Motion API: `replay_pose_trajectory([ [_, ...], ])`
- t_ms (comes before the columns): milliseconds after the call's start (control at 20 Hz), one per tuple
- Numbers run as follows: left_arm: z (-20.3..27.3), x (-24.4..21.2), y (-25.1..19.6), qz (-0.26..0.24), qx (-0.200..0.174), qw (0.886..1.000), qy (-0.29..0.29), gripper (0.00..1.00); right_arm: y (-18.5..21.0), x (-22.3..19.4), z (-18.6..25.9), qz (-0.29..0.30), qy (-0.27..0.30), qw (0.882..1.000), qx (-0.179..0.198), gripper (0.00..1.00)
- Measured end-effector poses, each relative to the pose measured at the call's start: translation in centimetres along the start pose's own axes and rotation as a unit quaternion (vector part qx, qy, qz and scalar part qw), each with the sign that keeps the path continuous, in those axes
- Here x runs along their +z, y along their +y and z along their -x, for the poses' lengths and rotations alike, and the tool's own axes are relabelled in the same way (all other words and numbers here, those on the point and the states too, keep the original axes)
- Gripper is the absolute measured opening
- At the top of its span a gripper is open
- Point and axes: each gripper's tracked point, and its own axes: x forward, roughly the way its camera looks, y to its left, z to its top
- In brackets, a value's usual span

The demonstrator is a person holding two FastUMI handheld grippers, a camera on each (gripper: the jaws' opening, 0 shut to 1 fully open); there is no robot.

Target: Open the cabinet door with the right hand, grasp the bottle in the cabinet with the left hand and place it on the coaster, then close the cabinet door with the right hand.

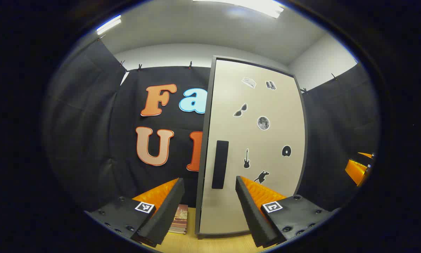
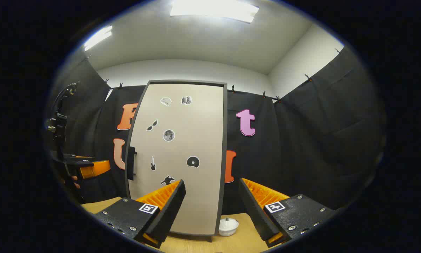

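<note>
The cabinet door (image 2: 178,158) is seen shut ahead of the right gripper (image 2: 212,203), whose jaws are spread wide on nothing; the dark handle (image 2: 131,163) sits at the door's edge, up and to the left of it. A miss or slip off that narrow handle is the likely fault. The left gripper (image 1: 210,200), equally wide and empty, is held close before the handle (image 1: 219,164) and could be struck by the swinging door. The bottle is judged hidden inside. A small white object (image 2: 228,226) is seen on the desk (image 2: 203,246) just ahead, books (image 1: 179,219) by the left gripper
</note>
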Motion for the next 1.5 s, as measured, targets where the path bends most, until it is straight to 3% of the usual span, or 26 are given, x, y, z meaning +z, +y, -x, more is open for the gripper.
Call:
replay_pose_trajectory([
  [300, -0.6, -0.3, -2.7, -0.005, -0.026, 1.000, 0.008, 1.00, -1.5, 0.0, 0.5, -0.005, 0.005, 1.000, -0.015, 0.95],
  [600, -0.9, 0.8, -4.2, -0.018, -0.040, 0.999, -0.004, 0.92, -2.5, 0.0, 0.7, -0.003, 0.004, 1.000, -0.027, 0.95],
  [650, -0.9, 0.9, -4.3, -0.019, -0.041, 0.999, -0.006, 0.96, -2.5, 0.1, 0.6, -0.004, 0.004, 1.000, -0.027, 0.95],
  [800, -0.7, 0.8, -4.9, -0.015, -0.048, 0.999, -0.005, 0.92, -2.6, 0.0, 0.6, -0.008, 0.004, 1.000, -0.026, 0.95],
  [900, -0.6, 1.0, -4.9, -0.015, -0.047, 0.999, -0.006, 0.95, -2.9, 0.1, 0.5, -0.011, 0.005, 0.999, -0.031, 0.95],
  [1400, -0.2, 0.9, -3.3, -0.014, -0.035, 0.999, -0.006, 0.92, -2.2, -0.5, 0.3, -0.003, 0.020, 0.999, -0.036, 0.95],
  [1500, -0.1, 0.8, -2.5, -0.012, -0.029, 0.999, -0.006, 0.96, -1.7, -1.2, 0.1, -0.003, 0.036, 0.998, -0.044, 0.95],
])
